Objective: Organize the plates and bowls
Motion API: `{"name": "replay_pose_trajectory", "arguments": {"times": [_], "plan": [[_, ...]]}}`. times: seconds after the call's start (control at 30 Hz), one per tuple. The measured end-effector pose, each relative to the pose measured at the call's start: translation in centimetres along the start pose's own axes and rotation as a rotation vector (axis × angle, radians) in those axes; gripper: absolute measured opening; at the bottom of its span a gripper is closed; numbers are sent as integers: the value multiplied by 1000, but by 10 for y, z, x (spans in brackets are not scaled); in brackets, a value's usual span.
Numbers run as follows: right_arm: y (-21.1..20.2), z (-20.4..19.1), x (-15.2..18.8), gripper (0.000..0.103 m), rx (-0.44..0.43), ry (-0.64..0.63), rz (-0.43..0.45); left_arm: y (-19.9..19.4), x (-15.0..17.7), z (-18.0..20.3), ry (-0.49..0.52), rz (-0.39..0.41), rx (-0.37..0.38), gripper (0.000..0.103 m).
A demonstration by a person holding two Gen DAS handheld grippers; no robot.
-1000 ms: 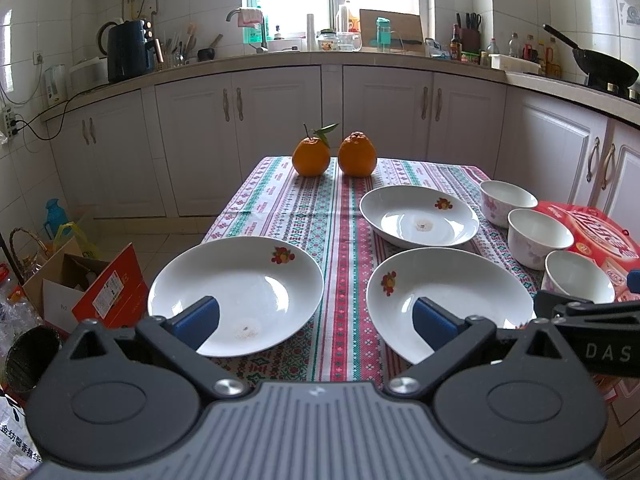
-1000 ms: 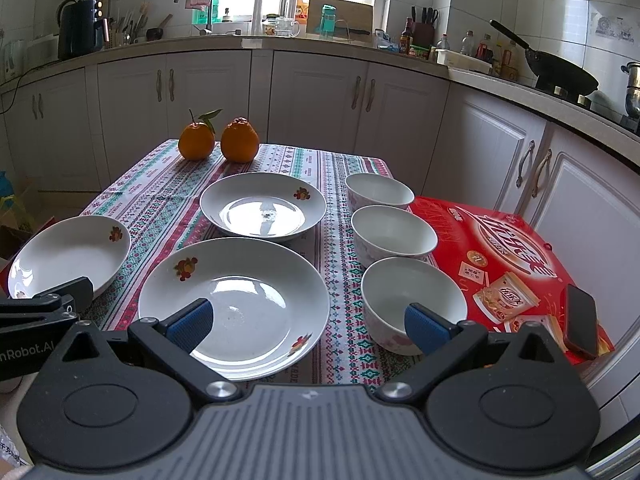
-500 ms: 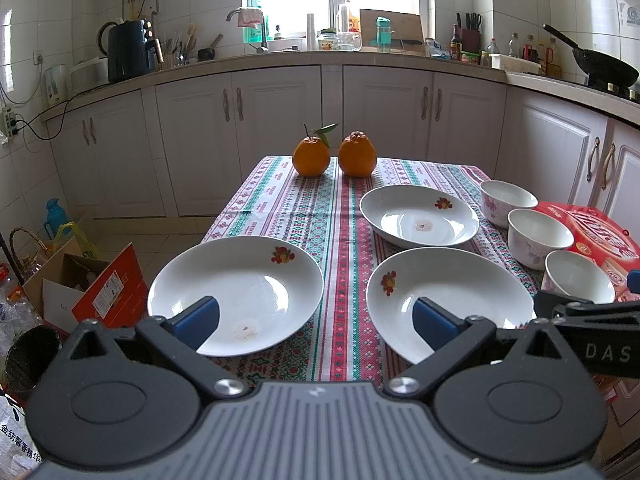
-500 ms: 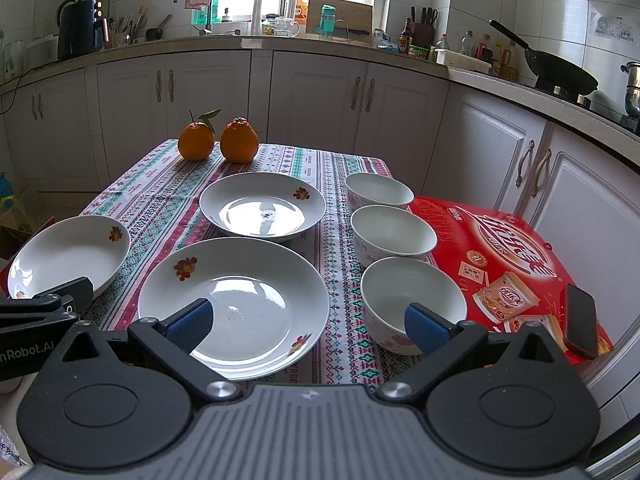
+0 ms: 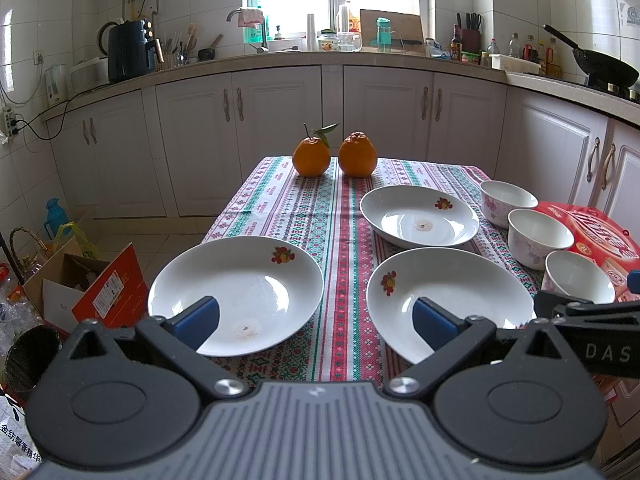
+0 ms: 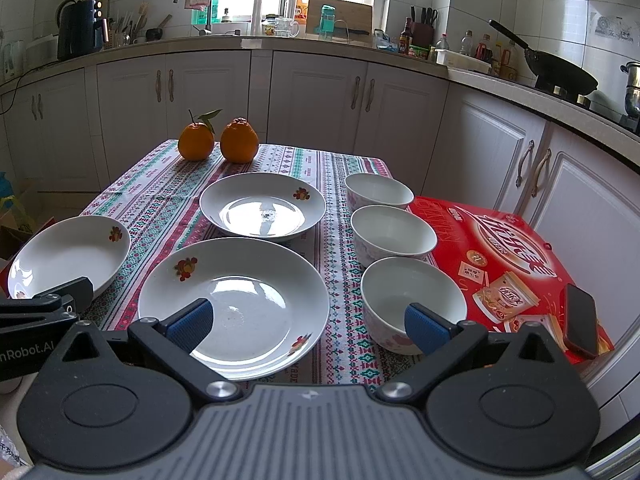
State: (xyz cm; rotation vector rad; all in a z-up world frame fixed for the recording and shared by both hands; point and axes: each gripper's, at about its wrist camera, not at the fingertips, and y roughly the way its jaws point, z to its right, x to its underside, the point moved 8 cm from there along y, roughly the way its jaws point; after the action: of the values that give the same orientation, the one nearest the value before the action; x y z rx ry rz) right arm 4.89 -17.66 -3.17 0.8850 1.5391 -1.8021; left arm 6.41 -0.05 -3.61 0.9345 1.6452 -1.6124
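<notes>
On the tablecloth (image 6: pixel 168 208), three empty plates (image 6: pixel 236 300), three empty bowls (image 6: pixel 394 236); left gripper (image 5: pixel 316 320) and right gripper (image 6: pixel 308 320) both released.

Three white plates (image 5: pixel 236 292) and three bowls (image 5: pixel 540 236) sit on the patterned tablecloth (image 5: pixel 336 240) behind the wide-spread left gripper (image 5: pixel 316 322).

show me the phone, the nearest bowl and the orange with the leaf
phone (image 6: pixel 581 324), right wrist view, middle of its dark screen
nearest bowl (image 6: pixel 400 284), right wrist view, inside wall near the far rim
orange with leaf (image 5: pixel 311 157), left wrist view, middle of its front skin
</notes>
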Motion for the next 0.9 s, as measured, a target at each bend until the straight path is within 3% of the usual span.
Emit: {"name": "replay_pose_trajectory", "arguments": {"times": [0.9], "plan": [[8,-2,-6,103,-25,-17,0,5,-5,-4,7,12,15,102]]}}
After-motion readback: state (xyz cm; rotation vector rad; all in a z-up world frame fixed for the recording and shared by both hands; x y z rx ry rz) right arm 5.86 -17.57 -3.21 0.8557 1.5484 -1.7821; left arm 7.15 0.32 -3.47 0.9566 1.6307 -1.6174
